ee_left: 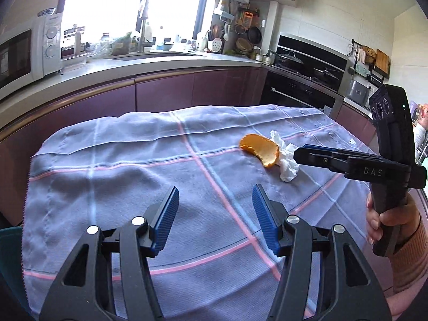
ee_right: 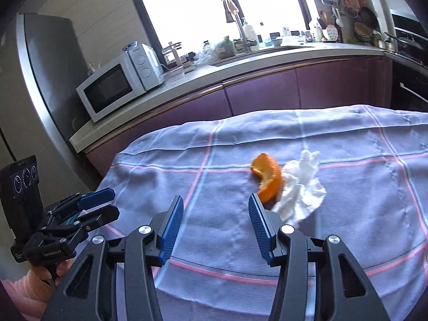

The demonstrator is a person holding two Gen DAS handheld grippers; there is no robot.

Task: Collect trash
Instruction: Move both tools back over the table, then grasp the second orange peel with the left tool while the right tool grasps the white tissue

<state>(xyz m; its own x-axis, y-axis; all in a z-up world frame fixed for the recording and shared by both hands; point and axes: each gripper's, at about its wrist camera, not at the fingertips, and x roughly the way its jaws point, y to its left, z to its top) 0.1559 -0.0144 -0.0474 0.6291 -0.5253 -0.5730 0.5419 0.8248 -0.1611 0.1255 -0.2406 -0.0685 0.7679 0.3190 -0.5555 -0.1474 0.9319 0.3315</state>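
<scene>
An orange peel [ee_left: 259, 151] lies on the purple checked tablecloth [ee_left: 133, 176], touching a crumpled white tissue [ee_left: 287, 163] on its right. Both show in the right wrist view, peel [ee_right: 268, 180] and tissue [ee_right: 302, 187]. My left gripper [ee_left: 215, 200] is open and empty, above the cloth, nearer than the peel. My right gripper [ee_right: 216, 208] is open and empty, its right finger just short of the peel. It shows from the side in the left wrist view [ee_left: 302, 153], tips beside the tissue. The left gripper shows at the lower left of the right wrist view [ee_right: 107, 203].
A kitchen counter [ee_left: 160, 64] runs behind the table with a microwave [ee_left: 26, 50], a sink and tap [ee_left: 144, 37], and a stove [ee_left: 307, 67] to the right. Purple cabinets [ee_left: 187, 91] stand just past the table's far edge. A fridge [ee_right: 53, 75] is at the left.
</scene>
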